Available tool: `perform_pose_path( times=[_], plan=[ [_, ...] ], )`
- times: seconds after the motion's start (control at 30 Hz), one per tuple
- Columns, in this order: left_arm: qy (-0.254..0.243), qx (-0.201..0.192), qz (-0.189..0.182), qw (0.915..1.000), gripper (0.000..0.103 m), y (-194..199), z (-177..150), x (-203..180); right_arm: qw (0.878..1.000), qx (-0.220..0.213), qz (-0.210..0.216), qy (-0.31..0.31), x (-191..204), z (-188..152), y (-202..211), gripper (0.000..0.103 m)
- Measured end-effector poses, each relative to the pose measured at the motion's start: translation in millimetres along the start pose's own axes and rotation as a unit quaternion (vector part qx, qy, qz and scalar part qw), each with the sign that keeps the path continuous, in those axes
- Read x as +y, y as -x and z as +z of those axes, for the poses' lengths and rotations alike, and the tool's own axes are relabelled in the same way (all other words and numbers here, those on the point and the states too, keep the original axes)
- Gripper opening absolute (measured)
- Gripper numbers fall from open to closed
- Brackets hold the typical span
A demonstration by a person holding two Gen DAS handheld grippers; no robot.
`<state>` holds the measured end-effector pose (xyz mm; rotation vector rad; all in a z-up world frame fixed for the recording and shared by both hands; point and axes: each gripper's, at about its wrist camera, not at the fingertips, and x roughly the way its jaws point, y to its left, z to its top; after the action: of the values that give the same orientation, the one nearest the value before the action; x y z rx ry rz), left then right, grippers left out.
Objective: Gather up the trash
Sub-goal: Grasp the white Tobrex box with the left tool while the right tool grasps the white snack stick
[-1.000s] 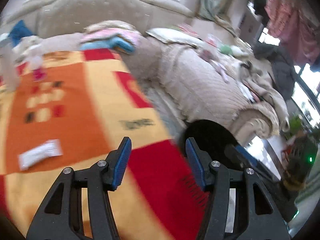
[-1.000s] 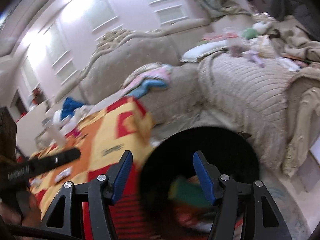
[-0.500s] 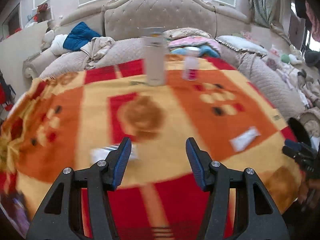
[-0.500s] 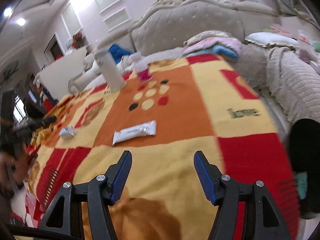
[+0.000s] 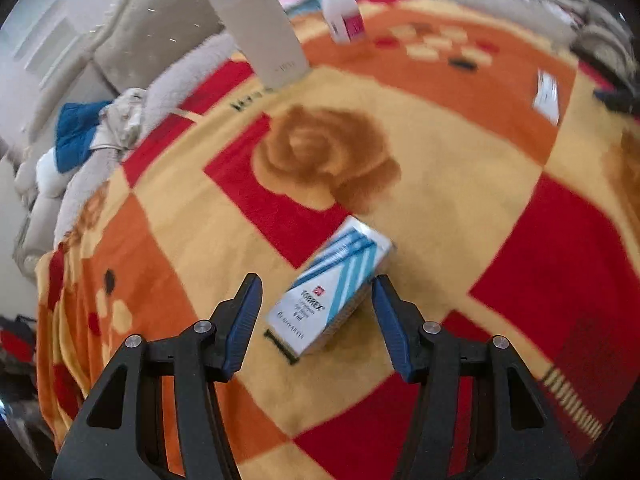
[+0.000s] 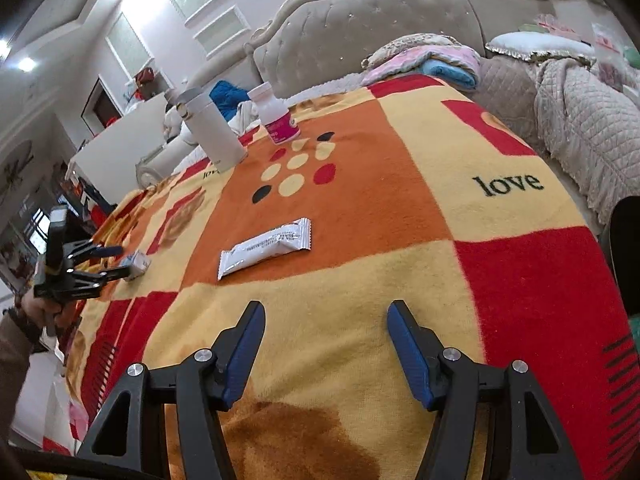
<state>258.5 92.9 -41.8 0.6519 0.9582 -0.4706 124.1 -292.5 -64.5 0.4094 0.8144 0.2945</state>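
A small white and blue carton [image 5: 330,294] lies flat on the red, orange and yellow blanket [image 5: 460,184]. My left gripper [image 5: 316,286] is open and straddles it, pads clear of its sides. The right wrist view shows this same carton [image 6: 136,264] at the far left with the left gripper [image 6: 118,262] around it. A white snack wrapper [image 6: 264,248] lies mid-blanket ahead of my right gripper [image 6: 326,314], which is open and empty, hovering short of it. The wrapper [image 5: 546,96] also appears far right in the left wrist view.
A tall white tumbler [image 6: 210,132] and a white bottle with a pink label [image 6: 278,118] stand at the blanket's far side. A black bin [image 6: 628,252] sits off the right edge. Beige sofas with pillows and clothes surround the table.
Both grippers swung away from the black bin toward the blanket. The left one moved on leftward and tilted down over the carton. The right one halted facing the wrapper.
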Motion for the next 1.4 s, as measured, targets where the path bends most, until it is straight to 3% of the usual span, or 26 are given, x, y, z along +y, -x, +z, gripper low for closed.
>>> perform_pose_path(
  times=[0.13,0.17,0.23,0.33,0.4,0.47,0.53,0.6,0.77,0.93,1.03,1.1,1.17,1.4],
  plan=[
    [0.026,0.003,-0.027,0.9993,0.052,-11.5,3.1,8.3,1.0,-0.001,0.003,-0.002,-1.4,-1.0,1.5,0.062],
    [0.043,0.005,-0.044,0.9981,0.041,-12.8,2.7,11.7,1.0,-0.001,0.004,-0.003,-2.1,-0.9,2.0,0.062],
    [0.068,0.009,-0.064,0.9956,0.03,-10.8,0.4,11.6,1.0,0.0,0.003,-0.004,-2.2,-0.6,2.2,0.062],
    [0.089,0.003,-0.057,0.9944,0.029,0.7,-2.3,-1.6,0.999,0.016,-0.018,0.022,12.0,3.8,-1.7,0.062],
    [0.117,-0.008,-0.031,0.9926,0.029,10.1,-2.6,-14.5,0.999,0.024,0.019,0.022,24.4,7.4,-6.7,0.062],
    [0.167,-0.026,-0.024,0.9854,0.029,22.1,-3.3,-30.6,0.997,0.047,0.064,0.012,41.2,13.5,-19.8,0.062],
    [0.226,-0.025,-0.028,0.9733,0.029,27.4,-5.1,-46.7,0.995,0.07,0.077,-0.003,51.5,18.1,-36.4,0.062],
    [0.257,-0.032,-0.028,0.9654,0.029,34.0,-7.0,-62.7,0.994,0.089,0.067,-0.014,59.6,24.9,-56.2,0.062],
    [0.304,-0.04,-0.034,0.9511,0.029,45.5,-12.1,-101.2,0.995,0.088,0.032,-0.017,73.2,52.6,-87.6,0.062],
    [0.337,-0.042,-0.036,0.9399,0.029,45.8,-19.2,-108.5,0.997,0.079,0.004,-0.024,74.2,73.9,-109.4,0.062],
    [0.366,-0.039,-0.056,0.9282,0.029,41.2,-25.1,-101.7,0.996,0.077,-0.04,-0.027,75.5,86.6,-119.2,0.062],
    [0.368,-0.042,-0.059,0.9271,0.029,41.5,-26.7,-100.8,0.995,0.082,-0.036,-0.05,70.9,92.2,-117.0,0.062],
    [0.363,-0.044,-0.057,0.9292,0.029,41.8,-27.3,-102.9,0.995,0.081,0.012,-0.056,66.0,99.6,-106.0,0.062],
    [0.346,-0.045,-0.029,0.9367,0.029,40.5,-23.2,-110.9,0.995,0.072,0.0,0.064,44.3,133.8,-86.9,0.062]
  ],
)
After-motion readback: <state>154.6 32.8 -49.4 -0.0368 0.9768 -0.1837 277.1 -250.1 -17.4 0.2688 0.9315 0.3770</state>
